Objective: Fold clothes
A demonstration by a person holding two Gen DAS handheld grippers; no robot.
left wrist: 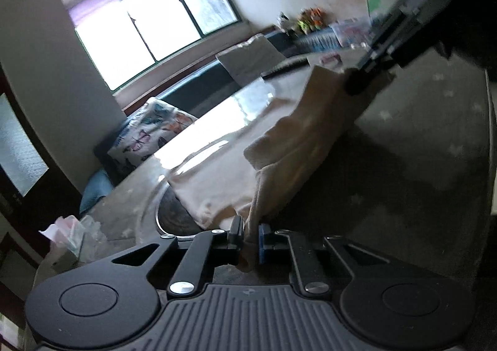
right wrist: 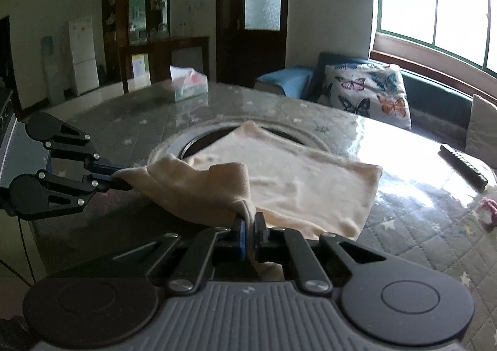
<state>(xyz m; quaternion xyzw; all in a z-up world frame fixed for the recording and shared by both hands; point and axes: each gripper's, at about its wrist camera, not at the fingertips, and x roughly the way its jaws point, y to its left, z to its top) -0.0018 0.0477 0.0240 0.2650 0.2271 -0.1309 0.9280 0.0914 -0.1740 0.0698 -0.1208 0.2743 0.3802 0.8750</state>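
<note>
A cream cloth (right wrist: 295,177) lies partly spread on the quilted table (right wrist: 419,226), over a round glass turntable (right wrist: 174,146). My right gripper (right wrist: 250,226) is shut on the cloth's near edge, lifted off the table. My left gripper (right wrist: 124,178) is shut on another corner of the same edge, to the left. In the left wrist view the cloth (left wrist: 279,164) runs from my left gripper (left wrist: 250,236) up to the right gripper (left wrist: 360,77), hanging slack between them.
A tissue box (right wrist: 189,84) stands at the table's far side. A dark remote (right wrist: 462,164) and a pink item (right wrist: 487,211) lie at the right. A sofa with a butterfly pillow (right wrist: 366,93) is behind the table, under the window.
</note>
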